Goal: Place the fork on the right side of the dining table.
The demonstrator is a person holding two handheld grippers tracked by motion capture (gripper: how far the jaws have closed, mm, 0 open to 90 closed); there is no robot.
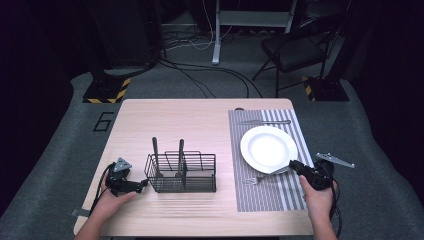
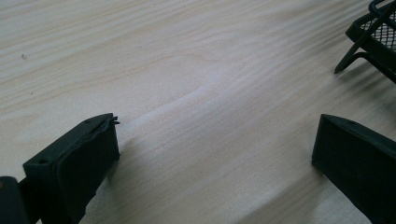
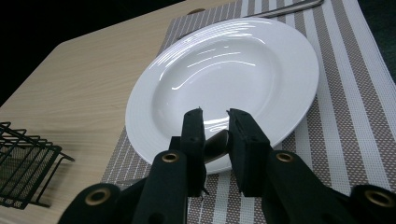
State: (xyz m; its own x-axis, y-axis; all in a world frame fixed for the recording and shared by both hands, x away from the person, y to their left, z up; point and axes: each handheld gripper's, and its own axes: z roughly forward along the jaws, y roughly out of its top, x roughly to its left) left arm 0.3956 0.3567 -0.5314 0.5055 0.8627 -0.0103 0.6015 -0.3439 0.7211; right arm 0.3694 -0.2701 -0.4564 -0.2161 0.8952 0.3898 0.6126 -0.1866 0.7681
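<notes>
My right gripper (image 1: 294, 165) (image 3: 215, 114) is shut on the handle of a metal fork (image 1: 264, 176) (image 3: 215, 143). The fork runs leftward along the near rim of the white plate (image 1: 269, 148) (image 3: 224, 74), with its tines low over the striped placemat (image 1: 285, 192) (image 3: 345, 116). My left gripper (image 1: 144, 183) (image 2: 215, 135) rests on the table just left of the black wire caddy (image 1: 181, 173) (image 2: 373, 37). Its jaws stand wide open over bare wood with nothing between them. Two dark utensil handles (image 1: 155, 146) stand upright in the caddy.
A knife (image 1: 264, 122) (image 3: 289, 8) lies across the far end of the placemat beyond the plate. The wooden table (image 1: 190, 125) shows bare wood behind the caddy. A folding chair (image 1: 295, 50) and cables are on the floor beyond the table.
</notes>
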